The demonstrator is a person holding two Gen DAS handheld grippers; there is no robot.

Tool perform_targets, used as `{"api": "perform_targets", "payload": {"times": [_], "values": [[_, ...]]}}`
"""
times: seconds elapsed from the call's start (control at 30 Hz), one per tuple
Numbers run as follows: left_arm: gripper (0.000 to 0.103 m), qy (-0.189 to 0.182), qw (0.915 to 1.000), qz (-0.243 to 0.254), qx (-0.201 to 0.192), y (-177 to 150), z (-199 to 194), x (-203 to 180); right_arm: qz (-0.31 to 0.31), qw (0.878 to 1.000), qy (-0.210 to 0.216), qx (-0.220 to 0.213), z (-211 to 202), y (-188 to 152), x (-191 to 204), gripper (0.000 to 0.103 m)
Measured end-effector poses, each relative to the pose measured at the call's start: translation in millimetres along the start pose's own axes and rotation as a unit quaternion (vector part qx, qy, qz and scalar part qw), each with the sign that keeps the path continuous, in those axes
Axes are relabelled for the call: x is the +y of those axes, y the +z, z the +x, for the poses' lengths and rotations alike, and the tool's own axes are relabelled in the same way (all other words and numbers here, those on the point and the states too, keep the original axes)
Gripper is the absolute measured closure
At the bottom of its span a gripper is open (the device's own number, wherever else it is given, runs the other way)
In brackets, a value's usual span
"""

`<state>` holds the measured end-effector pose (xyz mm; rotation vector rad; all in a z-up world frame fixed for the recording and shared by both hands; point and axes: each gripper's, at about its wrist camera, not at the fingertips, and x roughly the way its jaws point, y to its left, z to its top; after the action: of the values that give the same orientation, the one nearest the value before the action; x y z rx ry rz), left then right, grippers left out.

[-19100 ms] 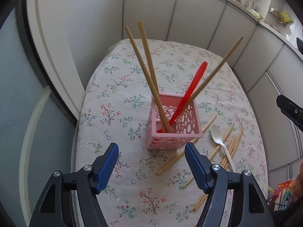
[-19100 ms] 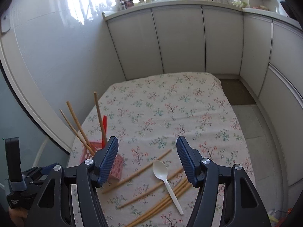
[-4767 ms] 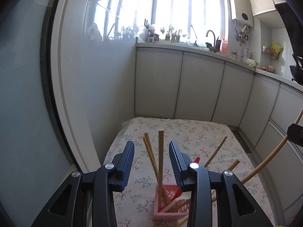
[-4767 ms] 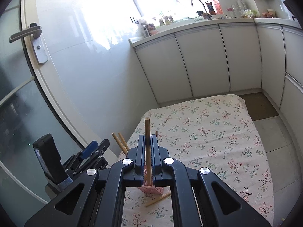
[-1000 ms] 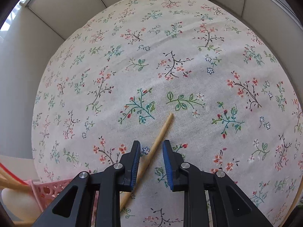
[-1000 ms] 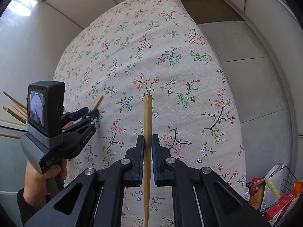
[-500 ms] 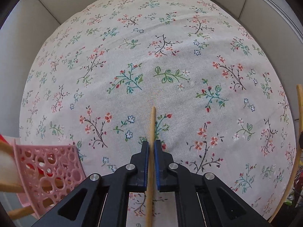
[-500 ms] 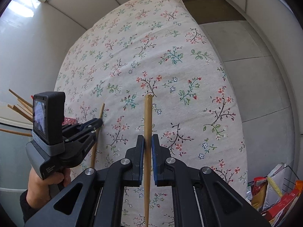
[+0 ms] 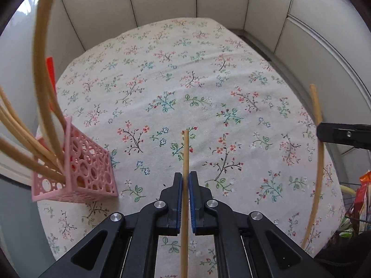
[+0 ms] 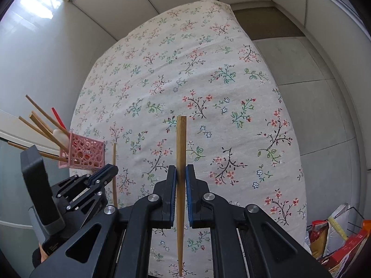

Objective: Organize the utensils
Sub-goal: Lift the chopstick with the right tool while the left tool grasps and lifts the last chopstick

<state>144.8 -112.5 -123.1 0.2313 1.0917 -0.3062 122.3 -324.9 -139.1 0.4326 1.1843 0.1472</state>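
Between the clenched fingers of the left gripper (image 9: 185,180), in the left wrist view, runs one chopstick (image 9: 185,162), tip ahead over the floral cloth (image 9: 208,69); left of the fingers stands one pink basket (image 9: 88,173) with several chopsticks and a red utensil (image 9: 50,71); far right, the right gripper (image 9: 343,135) shows from the side, gripping a second chopstick (image 9: 316,106). From the right wrist view, that gripper (image 10: 181,176) clamps its chopstick (image 10: 181,150); the basket (image 10: 83,153) also shows one white spoon (image 10: 60,135); snack packets (image 10: 343,245) lie lower right.
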Motion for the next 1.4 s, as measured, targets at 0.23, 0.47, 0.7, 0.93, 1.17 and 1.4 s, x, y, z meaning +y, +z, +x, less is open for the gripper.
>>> {"api": "perform_targets", "payload": {"times": [0.23, 0.47, 0.7, 0.93, 1.17, 1.4], "values": [[0.098, -0.019, 0.9952, 0.0, -0.096, -1, -62, 13, -0.033, 0.997, 0.012, -0.062, -33, -10, 29, 0.095], [0.098, -0.028, 0.9835, -0.027, -0.177, -8, -117, 32, -0.068, 0.989, 0.016, -0.133, -66, -16, 63, 0.095], [0.098, -0.025, 0.9639, -0.055, -0.259, -18, -171, 60, -0.098, 0.977, 0.026, -0.19, -93, -23, 95, 0.095], [0.098, -0.001, 0.9349, -0.095, -0.342, -26, -219, 87, -0.124, 0.964, 0.046, -0.229, -112, -26, 127, 0.095], [0.098, 0.045, 0.9106, -0.134, -0.388, -31, -236, 113, -0.143, 0.957, 0.06, -0.244, -117, -31, 152, 0.095], [0.098, 0.065, 0.9092, -0.174, -0.373, -16, -200, 143, -0.147, 0.959, 0.064, -0.234, -106, -32, 162, 0.095]]}}
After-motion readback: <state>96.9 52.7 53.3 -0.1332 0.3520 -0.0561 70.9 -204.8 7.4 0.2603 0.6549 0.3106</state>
